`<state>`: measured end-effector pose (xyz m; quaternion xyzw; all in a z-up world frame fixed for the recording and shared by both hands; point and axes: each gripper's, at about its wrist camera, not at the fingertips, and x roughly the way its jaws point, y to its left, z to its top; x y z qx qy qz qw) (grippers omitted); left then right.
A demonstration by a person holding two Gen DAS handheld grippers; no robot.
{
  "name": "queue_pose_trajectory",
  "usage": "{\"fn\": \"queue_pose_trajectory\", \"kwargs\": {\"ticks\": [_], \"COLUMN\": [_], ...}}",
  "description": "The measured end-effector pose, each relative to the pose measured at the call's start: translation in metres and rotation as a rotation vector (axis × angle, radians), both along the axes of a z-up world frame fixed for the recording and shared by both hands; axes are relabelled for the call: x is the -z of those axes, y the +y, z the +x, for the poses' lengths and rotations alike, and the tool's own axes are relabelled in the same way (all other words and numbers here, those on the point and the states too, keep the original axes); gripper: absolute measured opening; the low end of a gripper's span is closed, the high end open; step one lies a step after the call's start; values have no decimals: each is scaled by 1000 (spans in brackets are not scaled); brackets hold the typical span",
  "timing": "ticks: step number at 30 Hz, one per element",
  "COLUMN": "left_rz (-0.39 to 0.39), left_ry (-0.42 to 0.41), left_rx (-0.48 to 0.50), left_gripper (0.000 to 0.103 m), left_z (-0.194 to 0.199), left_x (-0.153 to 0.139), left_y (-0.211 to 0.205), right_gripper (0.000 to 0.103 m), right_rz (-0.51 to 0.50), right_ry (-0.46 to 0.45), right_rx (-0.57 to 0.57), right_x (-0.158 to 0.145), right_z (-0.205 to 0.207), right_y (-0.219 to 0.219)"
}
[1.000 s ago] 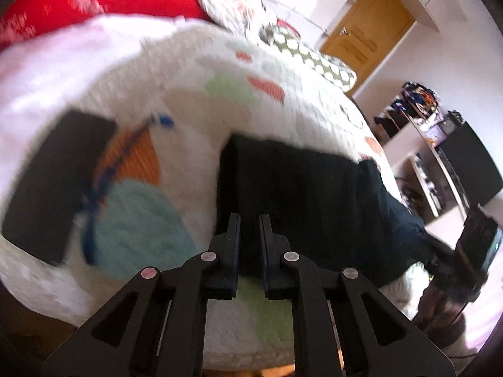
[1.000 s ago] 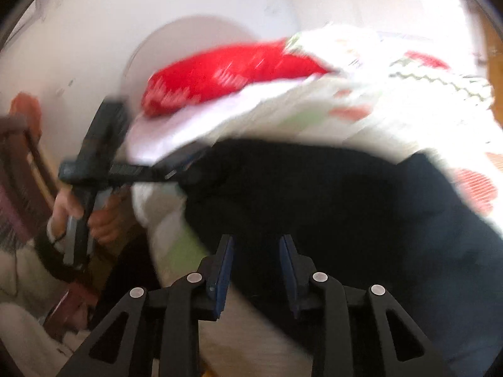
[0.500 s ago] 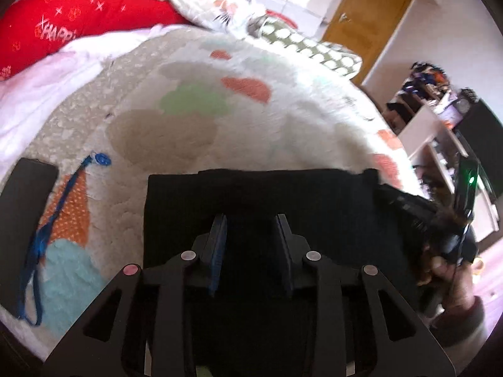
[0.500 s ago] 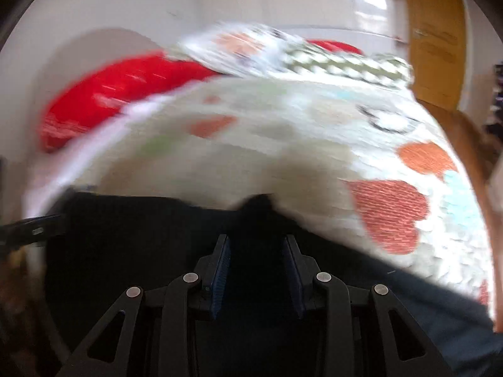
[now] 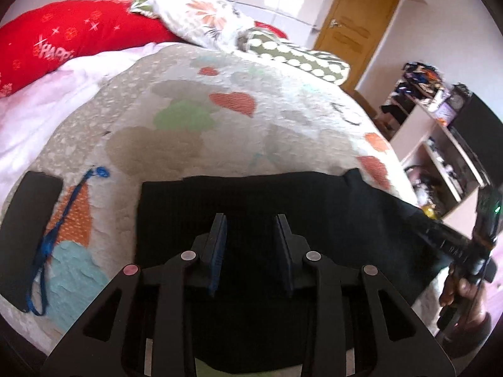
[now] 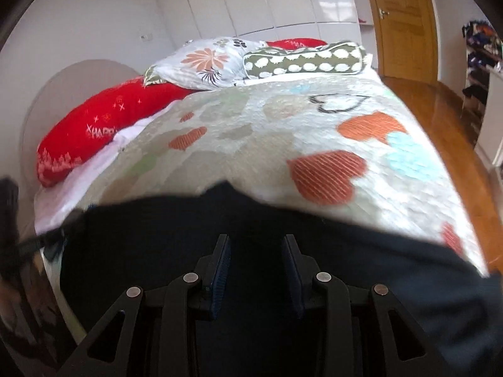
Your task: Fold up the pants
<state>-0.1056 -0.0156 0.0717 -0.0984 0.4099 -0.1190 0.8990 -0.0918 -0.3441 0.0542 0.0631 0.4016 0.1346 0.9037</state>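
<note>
On my far left a flat black rectangular phone (image 5: 30,235) with a blue lanyard (image 5: 59,223) lies on the heart-patterned quilt (image 5: 195,132). My left claw (image 5: 250,235) hangs released over the folded black fabric pants (image 5: 251,198). My right claw (image 6: 256,257) is likewise parted, gripping nothing, above them.

left claw (image 5: 250,224): black plastic arms, silver and pinkish round screws, blue-edged pads.
right claw (image 6: 255,245): black arms, silver screws, blue pads.
</note>
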Motion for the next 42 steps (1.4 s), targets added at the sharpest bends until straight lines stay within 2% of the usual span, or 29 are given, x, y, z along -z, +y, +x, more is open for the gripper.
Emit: {"fn": "queue_pose_trajectory", "kwargs": {"ticks": [4, 7, 11, 13, 15, 16, 19, 20, 21, 22, 24, 27, 32, 34, 36, 38, 42], "left_rz": [28, 18, -19, -21, -23, -26, -19, -15, -9, -1, 9, 9, 11, 6, 4, -7, -26], "left_ry": [65, 105, 58, 38, 41, 47, 61, 66, 75, 87, 97, 91, 108, 116, 110, 99, 75], "left_rx": [17, 8, 48, 85, 118, 137, 190, 203, 212, 223, 243, 251, 243, 245, 252, 269, 307], "left_gripper": [30, 30, 30, 32, 46, 46, 46, 46, 46, 46, 46, 46, 46, 46, 46, 46, 46], "left_z": [8, 11, 6, 6, 10, 14, 22, 25, 26, 29, 31, 34, 39, 38, 34, 30, 27], "left_x": [18, 25, 6, -1, -2, -1, 5, 7, 10, 13, 16, 16, 23, 25, 23, 18, 10], "left_y": [-13, -17, -28, -41, -56, -67, -96, -104, -111, -118, -130, -140, -151, -152, -153, -156, -169], "right_gripper": [33, 33, 34, 44, 57, 59, 59, 56, 34, 23, 20, 20, 22, 34, 41, 42, 42], "right_rz": [-181, -4, -35, -62, -90, -93, -63, -36, -1, 68, 56, 69, 101, 119, 67, 33, 80], "right_ry": [26, 34, -38, -47, -35, -25, 49, 89, 96, 85, 26, -9, 88, 59, 23, 6, -22], "right_rx": [97, 177, 279, 335, 391, 402, 382, 372, 361, 344, 354, 387, 396, 429, 482, 509, 440], "right_x": [29, 21, -5, -11, -9, -7, 12, 21, 24, 25, 14, 9, 38, 31, 19, 7, -1], "right_z": [-2, -1, -17, -26, -29, -26, -17, -13, -12, -13, -19, -15, 7, -3, -20, -40, -72], "right_y": [-30, -67, -102, -126, -146, -150, -165, -169, -171, -175, -176, -181, -187, -196, -202, -208, -200]}}
